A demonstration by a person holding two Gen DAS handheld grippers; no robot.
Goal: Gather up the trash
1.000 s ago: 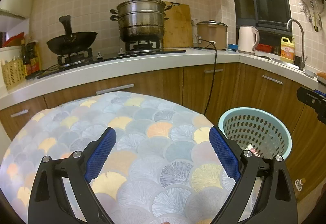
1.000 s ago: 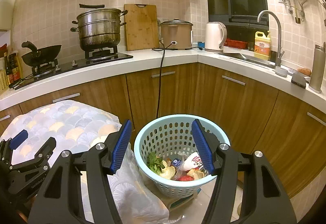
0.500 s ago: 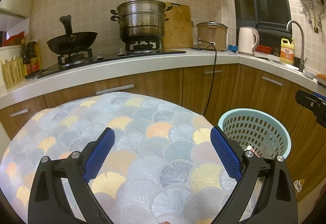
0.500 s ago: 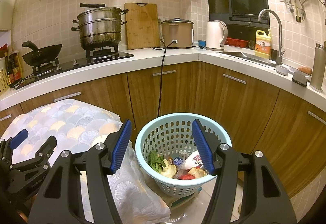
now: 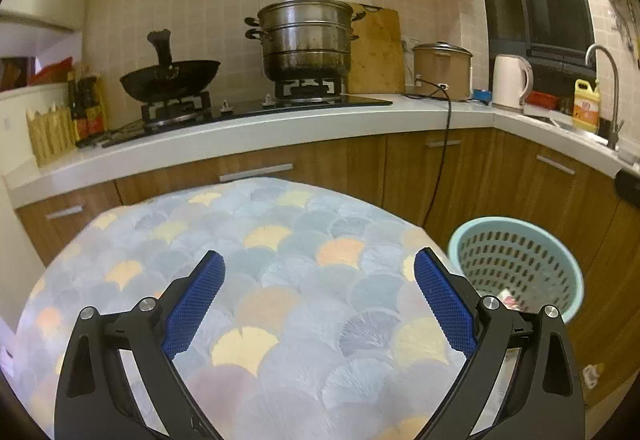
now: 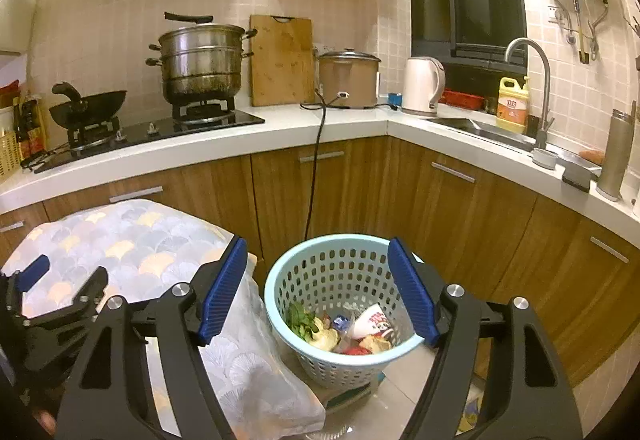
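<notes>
A light blue perforated basket [image 6: 344, 276] stands on the floor by the table's right corner and holds trash [image 6: 344, 330]: green leaves, a printed paper cup, food scraps. My right gripper [image 6: 318, 288] is open and empty, held above and in front of the basket. The basket also shows in the left wrist view [image 5: 516, 268], at the right. My left gripper [image 5: 318, 298] is open and empty over the table [image 5: 280, 232] with its scale-patterned cloth. The left gripper also appears at the left edge of the right wrist view [image 6: 60, 288].
Wooden cabinets and a white counter [image 6: 280, 136] curve around behind. On it stand a wok [image 5: 168, 80], a steamer pot [image 5: 306, 38], a cutting board, a rice cooker [image 6: 348, 80] with its cord hanging down, a kettle and a sink [image 6: 480, 128]. The cloth hangs off the table corner [image 6: 256, 372].
Both grippers have shifted only slightly; the basket sits a little higher in the right wrist view. Both stay open and empty.
</notes>
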